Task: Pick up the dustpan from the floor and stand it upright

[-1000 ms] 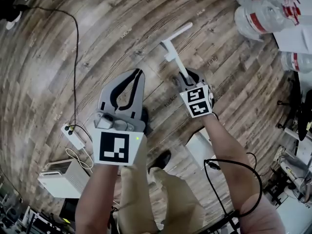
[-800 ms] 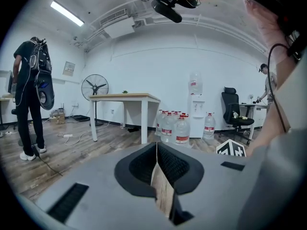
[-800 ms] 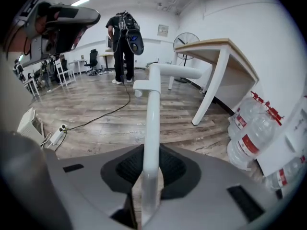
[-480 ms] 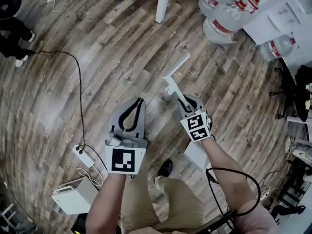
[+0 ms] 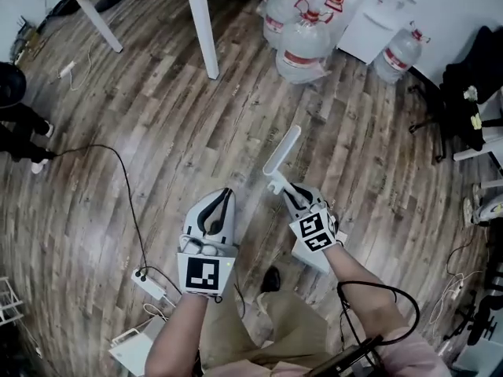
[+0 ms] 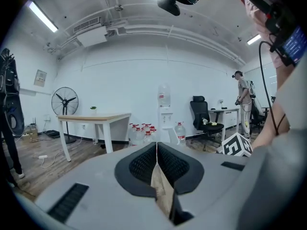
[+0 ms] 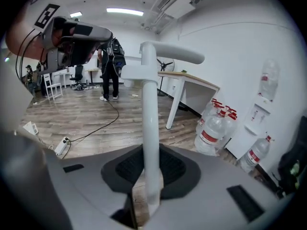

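White plastic long-handled dustpan (image 5: 281,157) stays clamped by its stem in the right gripper (image 5: 292,196) above the wooden floor (image 5: 149,124), with clear water bottles (image 5: 302,49) newly in view beyond. The left gripper (image 5: 218,204) is closed on nothing. The pan end is mostly hidden behind the right gripper.

The dustpan (image 7: 149,123) you hold: smooth white plastic, faintly glossy. Your right gripper (image 7: 149,153): matt grey shell, black mesh-textured pads (image 7: 173,167). The floor (image 5: 157,132): grained wood planks, matt.
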